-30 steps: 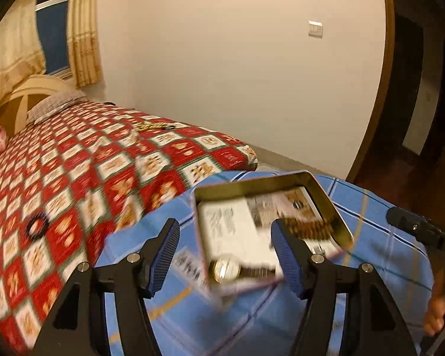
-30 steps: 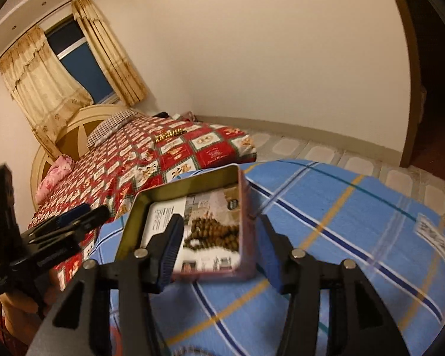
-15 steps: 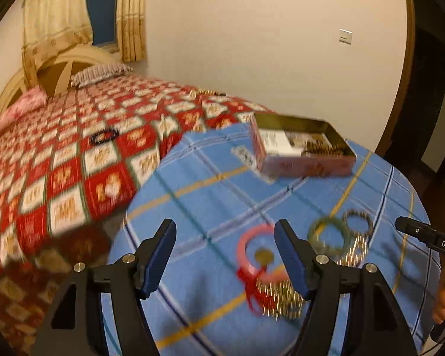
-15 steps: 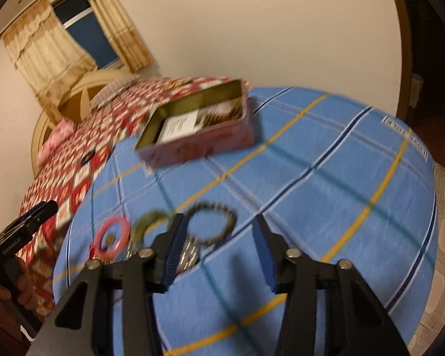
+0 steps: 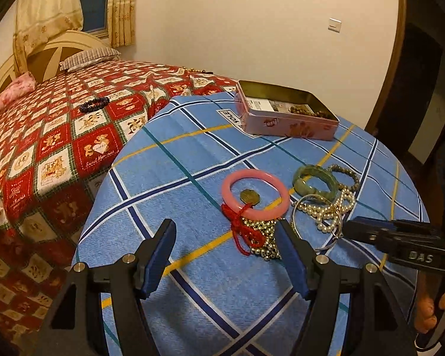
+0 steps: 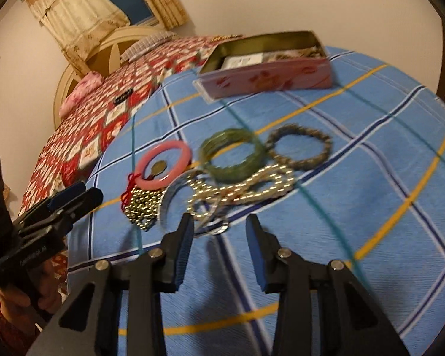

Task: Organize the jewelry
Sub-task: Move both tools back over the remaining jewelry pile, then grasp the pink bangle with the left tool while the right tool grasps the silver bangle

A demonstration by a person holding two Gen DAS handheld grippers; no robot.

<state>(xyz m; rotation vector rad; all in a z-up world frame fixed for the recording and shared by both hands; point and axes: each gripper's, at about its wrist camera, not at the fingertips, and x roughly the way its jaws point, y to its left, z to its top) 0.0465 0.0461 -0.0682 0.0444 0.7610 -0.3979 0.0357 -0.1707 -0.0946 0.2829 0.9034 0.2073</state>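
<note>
A heap of jewelry lies on the blue plaid tablecloth (image 5: 169,178): a pink bangle (image 5: 252,173) (image 6: 155,184) tied with red cord (image 5: 240,228), a gold bead chain (image 5: 261,234) (image 6: 142,204), a green bangle (image 5: 299,175) (image 6: 231,175), a brown beaded bracelet (image 5: 351,175) (image 6: 299,163), a pearl string (image 5: 335,204) (image 6: 252,187) and a thin silver bangle (image 6: 166,204). An open pink tin (image 5: 284,124) (image 6: 267,77) with beads inside stands behind. My left gripper (image 5: 224,228) hovers open just short of the red cord. My right gripper (image 6: 220,221) is closing, its pads pressing on nothing, near the silver bangle's front edge.
A bed with a red patchwork quilt (image 5: 59,136) lies left of the round table; a dark bead bracelet (image 5: 94,103) (image 6: 123,96) rests on it. The table's curved rim drops off at left and front. A dark doorway stands at the right. A hand (image 5: 430,311) holds the right gripper.
Both grippers have drawn back from the tin and sunk toward the jewelry heap at the table's front. The right jaws have narrowed. The tin now sits far behind.
</note>
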